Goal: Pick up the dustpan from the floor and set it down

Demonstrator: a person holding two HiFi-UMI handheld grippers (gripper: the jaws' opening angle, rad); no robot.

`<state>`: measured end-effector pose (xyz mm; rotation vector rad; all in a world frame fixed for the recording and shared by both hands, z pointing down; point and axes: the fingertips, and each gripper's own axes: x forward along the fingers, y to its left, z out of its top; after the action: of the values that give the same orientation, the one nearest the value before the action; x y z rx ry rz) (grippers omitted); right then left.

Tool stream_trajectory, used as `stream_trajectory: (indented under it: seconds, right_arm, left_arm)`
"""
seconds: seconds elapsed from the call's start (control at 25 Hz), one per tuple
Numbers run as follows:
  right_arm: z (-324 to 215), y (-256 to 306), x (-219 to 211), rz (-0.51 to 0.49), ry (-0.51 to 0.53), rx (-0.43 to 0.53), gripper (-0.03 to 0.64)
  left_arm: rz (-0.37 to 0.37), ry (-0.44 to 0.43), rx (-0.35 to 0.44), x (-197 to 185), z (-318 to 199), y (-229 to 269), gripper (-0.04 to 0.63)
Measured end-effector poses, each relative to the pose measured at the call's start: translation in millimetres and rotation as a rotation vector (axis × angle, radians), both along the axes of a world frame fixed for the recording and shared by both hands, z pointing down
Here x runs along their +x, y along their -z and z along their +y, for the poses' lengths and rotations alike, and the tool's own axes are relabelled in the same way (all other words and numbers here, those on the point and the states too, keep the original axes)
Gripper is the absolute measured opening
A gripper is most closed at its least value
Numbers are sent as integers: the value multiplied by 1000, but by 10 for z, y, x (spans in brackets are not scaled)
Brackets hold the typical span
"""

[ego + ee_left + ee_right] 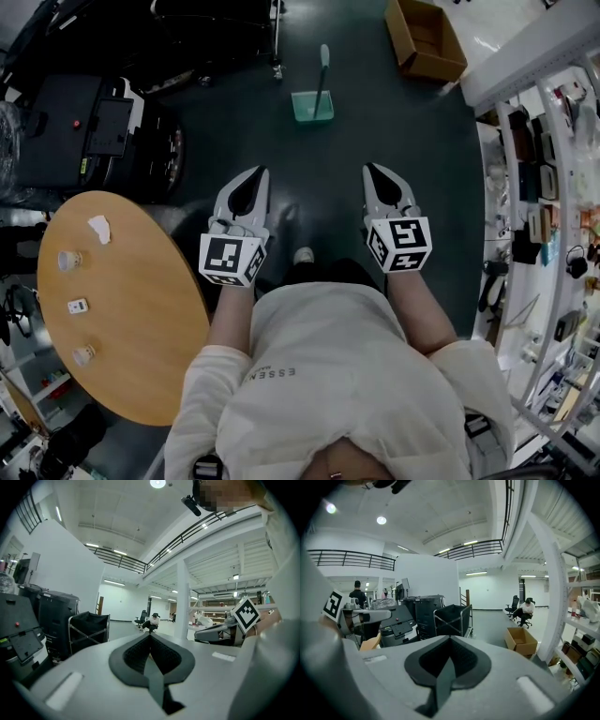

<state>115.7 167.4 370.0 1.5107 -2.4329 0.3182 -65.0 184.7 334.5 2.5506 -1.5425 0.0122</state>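
- Both forearms reach forward from the body, side by side and about parallel, one tool in each hand, both held above the floor [234,131].
- Left tool [255,178]: points ahead and level. Its marker cube [232,260] sits at the wrist end. In the left gripper view the jaws of the left tool [150,635] are pressed together with nothing between them.
- Right tool [375,174]: points ahead and tips slightly down. Its marker cube [399,244] faces up. In the right gripper view the jaws of the right tool [450,639] are together and hold nothing.
- The two tools are apart from each other, with a strip of dark floor showing between them in the head view.
- Dustpan [312,106]: green, resting on the floor with its handle [323,67] sticking up. It is ahead of both tools and well apart from them, and lines up roughly with the gap between them. Neither tool touches it.
- Cardboard box [427,39]: open, on the floor beyond the dustpan and to its right. It also shows in the right gripper view [521,641].
- Round wooden surface [141,356]: at the person's left, beside the left forearm, with a few small white items [78,306] on it.
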Motion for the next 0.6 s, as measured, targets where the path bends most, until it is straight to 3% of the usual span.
stream_trajectory:
  seconds: [0.2,0.36,0.6]
  right_arm:
    - [108,-34,56,11,33,-13,-9]
    - [106,-17,66,55,56,-5,-9]
    - [106,96,-24,50,103,34,-9]
  left_arm:
    - [1,23,0,83,97,14,17]
    - [32,-13,0,225,157,29,17]
    - [5,3,1,266,134,61,17]
